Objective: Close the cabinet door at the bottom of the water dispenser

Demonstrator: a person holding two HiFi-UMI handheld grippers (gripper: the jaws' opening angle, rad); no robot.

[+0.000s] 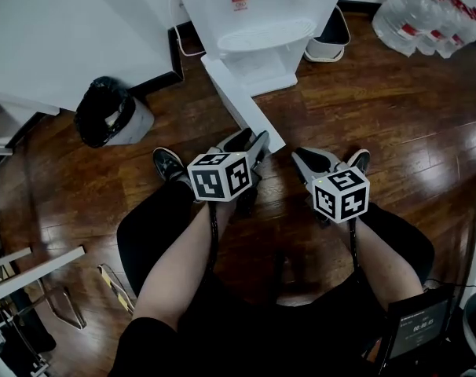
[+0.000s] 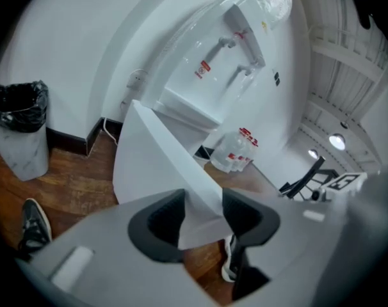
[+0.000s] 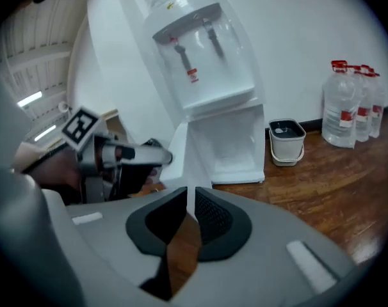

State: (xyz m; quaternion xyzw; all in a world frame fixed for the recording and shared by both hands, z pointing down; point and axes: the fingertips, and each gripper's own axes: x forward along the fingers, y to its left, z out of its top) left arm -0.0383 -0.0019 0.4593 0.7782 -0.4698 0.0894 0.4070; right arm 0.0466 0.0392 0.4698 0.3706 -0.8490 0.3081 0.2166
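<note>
The white water dispenser (image 1: 258,22) (image 2: 210,69) (image 3: 203,50) stands on the wood floor ahead. Its bottom cabinet (image 1: 263,63) (image 3: 235,146) is open. The white cabinet door (image 1: 246,104) (image 2: 152,158) (image 3: 183,149) swings out towards me. My left gripper (image 1: 250,141) (image 2: 202,213) sits at the door's free end; its jaws stand apart, and the door's corner shows in the gap between them. Whether the pads touch the door I cannot tell. My right gripper (image 1: 310,163) (image 3: 189,210) is just right of the door's end, its jaws parted by a narrow slit with only floor seen through it.
A bin lined with a black bag (image 1: 104,115) (image 2: 18,130) stands left of the dispenser. A small white bin (image 1: 330,42) (image 3: 287,139) and several water bottles (image 1: 422,14) (image 3: 354,101) stand to its right. My shoes (image 1: 167,163) are behind the grippers.
</note>
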